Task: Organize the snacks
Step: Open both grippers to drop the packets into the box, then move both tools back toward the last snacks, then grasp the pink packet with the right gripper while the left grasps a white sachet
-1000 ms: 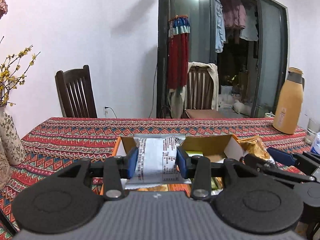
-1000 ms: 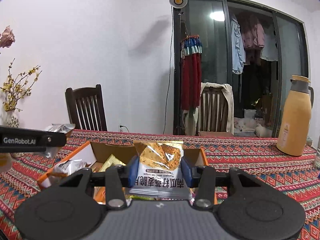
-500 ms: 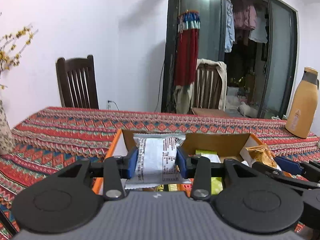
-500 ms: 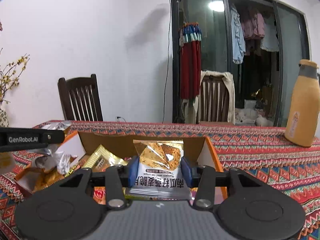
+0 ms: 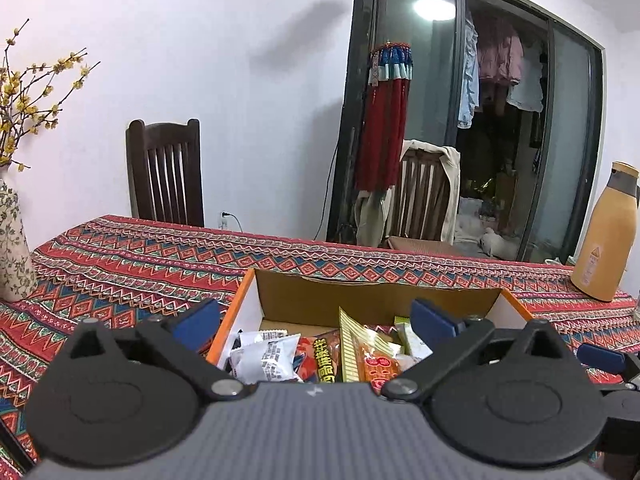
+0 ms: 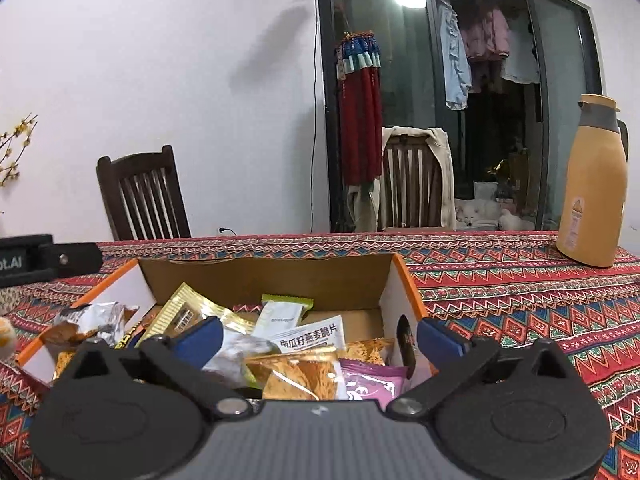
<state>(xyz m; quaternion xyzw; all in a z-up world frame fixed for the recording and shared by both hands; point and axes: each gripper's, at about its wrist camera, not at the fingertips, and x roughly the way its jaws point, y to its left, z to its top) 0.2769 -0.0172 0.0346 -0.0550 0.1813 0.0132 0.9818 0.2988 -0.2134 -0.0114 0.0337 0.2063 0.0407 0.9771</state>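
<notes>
Now both claws have just sprung wide apart, nothing betw. them: left claw [image 5: 316, 322] and right claw [image 6: 320, 336] hang over the box [image 6: 264, 276], snack packets [image 6: 308, 336] lying just below. Lift straight up w/o snagging wrappers.

Both wrist cameras sit close behind their blue fingers, tilted slightly down over the near edge of the cardboard box [image 5: 372, 298] [image 6: 264, 276], facing the far wall, sharing box, chairs, glass door [image 5: 504, 120] and thermos [image 6: 592, 192].
</notes>
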